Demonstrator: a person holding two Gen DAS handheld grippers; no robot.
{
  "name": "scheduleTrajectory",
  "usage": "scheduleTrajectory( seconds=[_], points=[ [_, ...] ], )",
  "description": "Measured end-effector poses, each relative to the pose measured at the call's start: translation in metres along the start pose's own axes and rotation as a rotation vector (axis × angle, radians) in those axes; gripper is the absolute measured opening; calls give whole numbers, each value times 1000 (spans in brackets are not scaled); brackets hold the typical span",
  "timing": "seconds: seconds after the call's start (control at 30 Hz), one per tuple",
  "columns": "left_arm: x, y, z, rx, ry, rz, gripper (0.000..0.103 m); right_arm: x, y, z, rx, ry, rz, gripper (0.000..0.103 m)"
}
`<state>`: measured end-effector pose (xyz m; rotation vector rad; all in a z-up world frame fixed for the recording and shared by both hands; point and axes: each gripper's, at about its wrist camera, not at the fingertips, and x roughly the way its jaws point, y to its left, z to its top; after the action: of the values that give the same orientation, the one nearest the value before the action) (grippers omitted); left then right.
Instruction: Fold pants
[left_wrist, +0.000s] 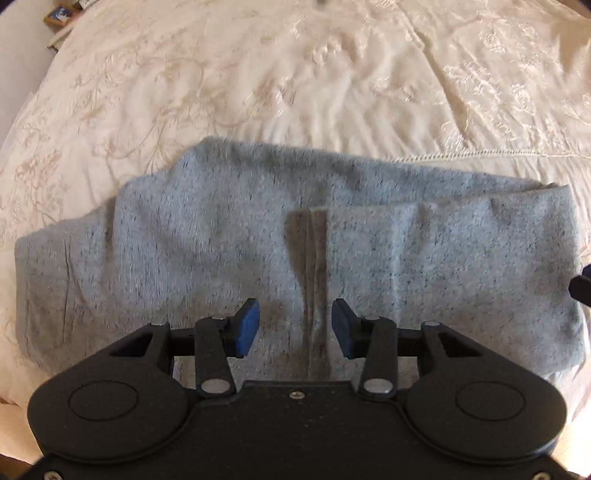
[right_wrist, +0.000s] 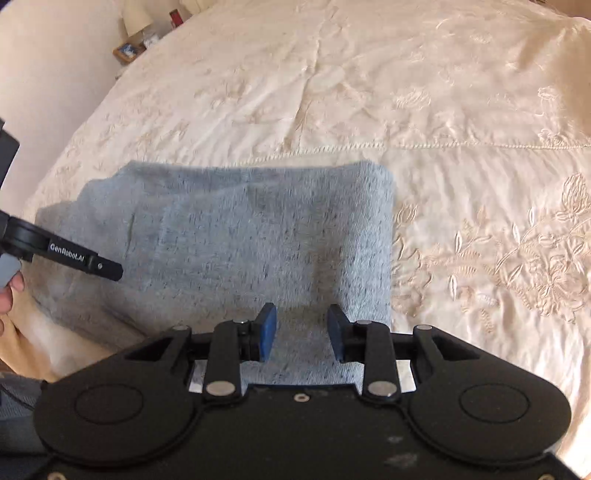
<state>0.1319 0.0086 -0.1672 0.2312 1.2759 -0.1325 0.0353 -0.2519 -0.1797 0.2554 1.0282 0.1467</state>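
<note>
Grey-blue heathered pants (left_wrist: 207, 236) lie folded into a wide flat bundle on the cream bedspread (left_wrist: 295, 74). A hem edge with a seam (left_wrist: 316, 258) runs down the middle of the bundle. My left gripper (left_wrist: 295, 326) is open and empty, just above the bundle's near middle. In the right wrist view the pants (right_wrist: 240, 236) show as a folded block, its right edge straight. My right gripper (right_wrist: 302, 330) is open and empty over the bundle's near right part. The left gripper's arm (right_wrist: 74, 254) shows at the left of the right wrist view.
The embroidered bedspread (right_wrist: 480, 184) spreads far beyond and to the right of the pants. A nightstand with small items (right_wrist: 144, 33) stands at the far left past the bed. A white wall (right_wrist: 44, 74) is on the left.
</note>
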Motion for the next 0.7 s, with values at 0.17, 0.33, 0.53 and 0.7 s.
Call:
scheduleTrajectory(
  seconds=[0.17,0.33,0.53,0.7],
  points=[
    [15,-22,3,21,54,-19,51,15,-9,36,-23,-68,12,33],
    [36,-27,-16,21,86,11,56,68,-36,55,-14,29,-81,23],
    [21,-3,-19,-94,63,-1,55,61,-30,55,-84,27,-88,27],
    [16,5,-37,-70,70,9,54,28,-4,45,-152,-20,-52,33]
  ],
)
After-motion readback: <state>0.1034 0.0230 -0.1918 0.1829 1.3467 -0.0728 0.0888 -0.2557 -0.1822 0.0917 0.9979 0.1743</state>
